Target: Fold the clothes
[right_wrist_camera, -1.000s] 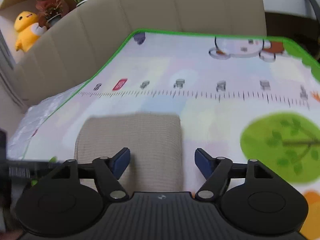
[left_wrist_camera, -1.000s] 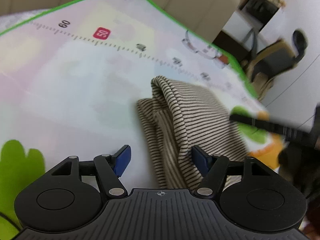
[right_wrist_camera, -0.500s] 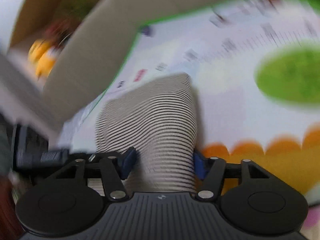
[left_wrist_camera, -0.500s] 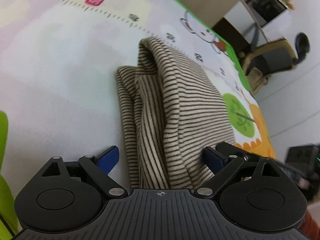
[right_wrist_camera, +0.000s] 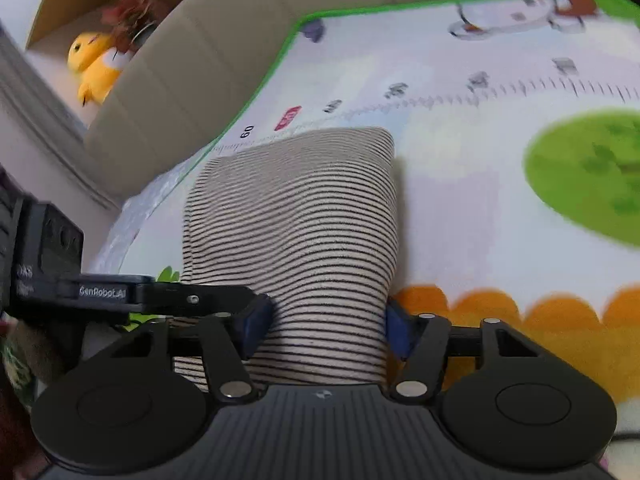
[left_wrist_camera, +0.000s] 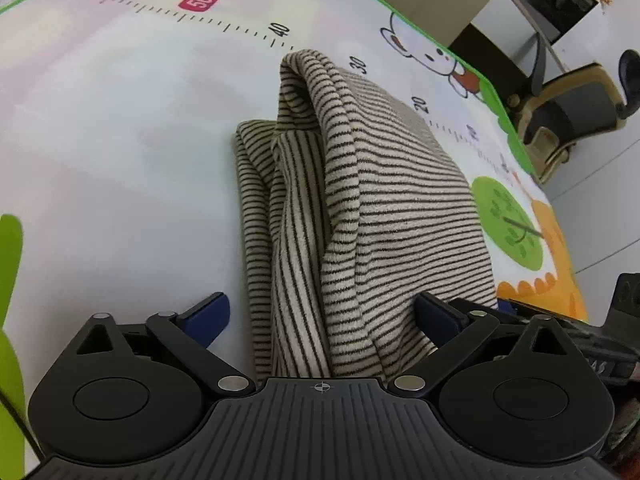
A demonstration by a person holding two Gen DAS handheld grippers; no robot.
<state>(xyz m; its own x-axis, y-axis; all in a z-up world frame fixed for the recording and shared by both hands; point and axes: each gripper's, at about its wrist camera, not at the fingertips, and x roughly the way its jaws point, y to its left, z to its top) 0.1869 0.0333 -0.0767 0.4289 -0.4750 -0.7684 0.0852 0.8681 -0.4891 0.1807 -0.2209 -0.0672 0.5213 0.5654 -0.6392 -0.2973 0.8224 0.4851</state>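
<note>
A beige garment with thin dark stripes (left_wrist_camera: 360, 208) lies folded in a thick bundle on the printed play mat (left_wrist_camera: 100, 140). Its layered open edges face left in the left wrist view. My left gripper (left_wrist_camera: 320, 316) is open, its blue pads astride the near end of the bundle. In the right wrist view the same garment (right_wrist_camera: 296, 232) fills the space between the jaws of my right gripper (right_wrist_camera: 326, 326), which is open around the near end with both pads at the cloth's sides. The left gripper's body (right_wrist_camera: 100, 292) shows at the left there.
The mat has a green border, a printed ruler (left_wrist_camera: 200, 0) and a green tree print (right_wrist_camera: 592, 172). A beige sofa back (right_wrist_camera: 224, 40) rises behind the mat. A yellow plush toy (right_wrist_camera: 96, 64) sits beyond it. An office chair (left_wrist_camera: 576, 108) stands off the mat's right side.
Both grippers have moved in toward the folded garment from its near end. It now sits between each pair of jaws; the right gripper's jaws stand narrower than a second ago.
</note>
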